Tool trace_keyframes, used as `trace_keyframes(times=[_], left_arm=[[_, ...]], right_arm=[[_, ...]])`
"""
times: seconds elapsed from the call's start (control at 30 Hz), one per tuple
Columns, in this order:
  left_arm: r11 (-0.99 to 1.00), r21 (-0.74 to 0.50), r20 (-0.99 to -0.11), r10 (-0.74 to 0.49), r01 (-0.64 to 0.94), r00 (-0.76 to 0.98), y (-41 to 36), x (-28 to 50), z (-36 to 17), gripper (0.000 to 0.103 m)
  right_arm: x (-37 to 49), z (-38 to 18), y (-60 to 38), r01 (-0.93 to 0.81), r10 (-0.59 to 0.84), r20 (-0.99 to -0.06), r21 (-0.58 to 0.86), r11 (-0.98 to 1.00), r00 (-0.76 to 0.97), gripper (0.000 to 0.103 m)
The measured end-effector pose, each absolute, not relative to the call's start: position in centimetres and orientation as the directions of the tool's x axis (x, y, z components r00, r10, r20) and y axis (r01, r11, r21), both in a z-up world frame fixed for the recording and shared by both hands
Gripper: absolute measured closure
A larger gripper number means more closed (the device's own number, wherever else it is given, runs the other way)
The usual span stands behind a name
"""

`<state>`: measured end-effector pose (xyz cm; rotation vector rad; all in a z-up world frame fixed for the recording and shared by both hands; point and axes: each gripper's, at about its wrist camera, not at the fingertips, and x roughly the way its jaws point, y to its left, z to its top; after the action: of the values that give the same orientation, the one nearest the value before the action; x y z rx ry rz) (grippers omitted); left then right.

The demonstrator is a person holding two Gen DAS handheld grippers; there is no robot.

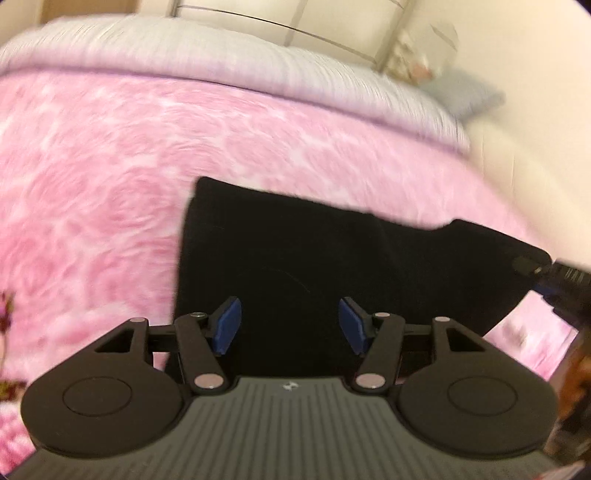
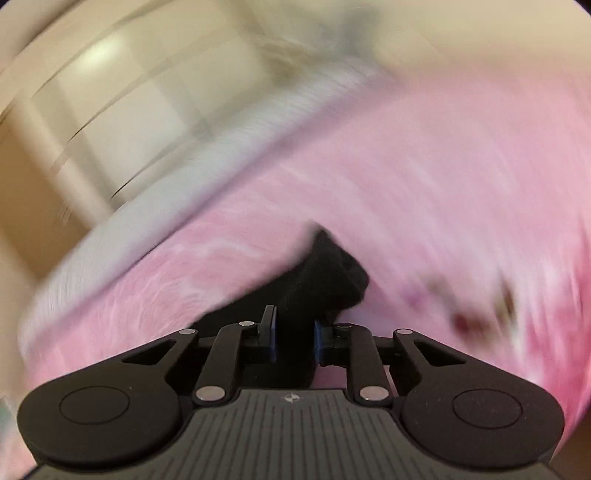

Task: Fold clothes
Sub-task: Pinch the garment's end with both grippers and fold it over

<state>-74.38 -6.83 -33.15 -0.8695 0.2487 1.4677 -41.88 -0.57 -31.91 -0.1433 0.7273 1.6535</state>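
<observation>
A black garment [image 1: 314, 266] lies flat on a pink fluffy blanket [image 1: 92, 203] on a bed. My left gripper [image 1: 290, 325] is open and empty, with its blue pads [image 1: 227, 325] hovering over the garment's near edge. In the left wrist view my right gripper [image 1: 532, 267] shows at the garment's far right corner and grips it. In the right wrist view, which is blurred by motion, my right gripper [image 2: 293, 341] has its jaws nearly closed, with black cloth [image 2: 325, 280] between the pads.
A grey ribbed bedcover [image 1: 221, 48] lies beyond the pink blanket, with a grey pillow [image 1: 465, 98] at its right end. A cream wall and a metal bed frame [image 1: 295, 29] stand behind. The bed's right edge drops off beside the garment.
</observation>
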Motion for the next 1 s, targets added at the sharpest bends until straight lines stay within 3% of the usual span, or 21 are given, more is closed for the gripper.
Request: trace_keyframes(times=[0.2, 0.47, 0.5, 0.57, 0.6, 0.63, 0.67, 0.8, 0.9, 1.0], left_arm=[[-0.186, -0.526, -0.581, 0.792, -0.830, 0.190, -9.0, -80.1, -33.0, 0.049], [-0.198, -0.603, -0.564, 0.791, -0.773, 0.237, -10.5, -81.9, -34.1, 0.049], [-0.199, -0.612, -0.562, 0.791, -0.765, 0.244, -10.5, -81.9, -34.2, 0.048], [-0.202, -0.631, -0.558, 0.789, -0.749, 0.257, -10.5, -81.9, -34.3, 0.047], [-0.204, -0.640, -0.556, 0.789, -0.741, 0.262, -10.3, -81.9, -34.3, 0.047], [-0.205, -0.650, -0.551, 0.790, -0.732, 0.268, -10.3, -81.8, -34.3, 0.046], [-0.206, -0.661, -0.546, 0.791, -0.722, 0.275, -10.2, -81.8, -34.2, 0.046], [-0.177, -0.726, -0.495, 0.805, -0.664, 0.327, -9.6, -81.2, -33.5, 0.040], [-0.170, -0.760, -0.488, 0.786, -0.628, 0.379, -7.9, -80.5, -34.1, 0.034], [-0.191, -0.786, -0.502, 0.752, -0.588, 0.427, -5.4, -79.9, -35.5, 0.032]], right_arm=[[-55.3, -30.9, -4.6, -0.913, 0.866, -0.382, -0.115, -0.392, -0.324, 0.085], [-63.9, -36.9, -9.2, -0.683, 0.754, -0.520, -0.378, -0.625, -0.402, 0.085], [-64.4, -37.6, -9.6, -0.653, 0.745, -0.534, -0.406, -0.640, -0.398, 0.083], [-64.5, -38.0, -10.1, -0.598, 0.742, -0.534, -0.459, -0.657, -0.405, 0.066], [-64.2, -37.6, -10.2, -0.593, 0.737, -0.532, -0.454, -0.665, -0.418, 0.058], [-63.7, -37.0, -10.3, -0.591, 0.720, -0.535, -0.430, -0.683, -0.442, 0.039], [-62.9, -36.4, -10.4, -0.599, 0.706, -0.529, -0.396, -0.697, -0.472, 0.036], [-58.2, -33.8, -10.7, -0.724, 0.710, -0.496, -0.212, -0.657, -0.499, 0.037], [-52.4, -32.4, -7.4, -0.856, 0.726, -0.480, 0.119, -0.503, -0.493, 0.037], [-46.7, -33.3, -3.1, -0.852, 0.709, -0.518, 0.471, -0.231, -0.479, 0.037]])
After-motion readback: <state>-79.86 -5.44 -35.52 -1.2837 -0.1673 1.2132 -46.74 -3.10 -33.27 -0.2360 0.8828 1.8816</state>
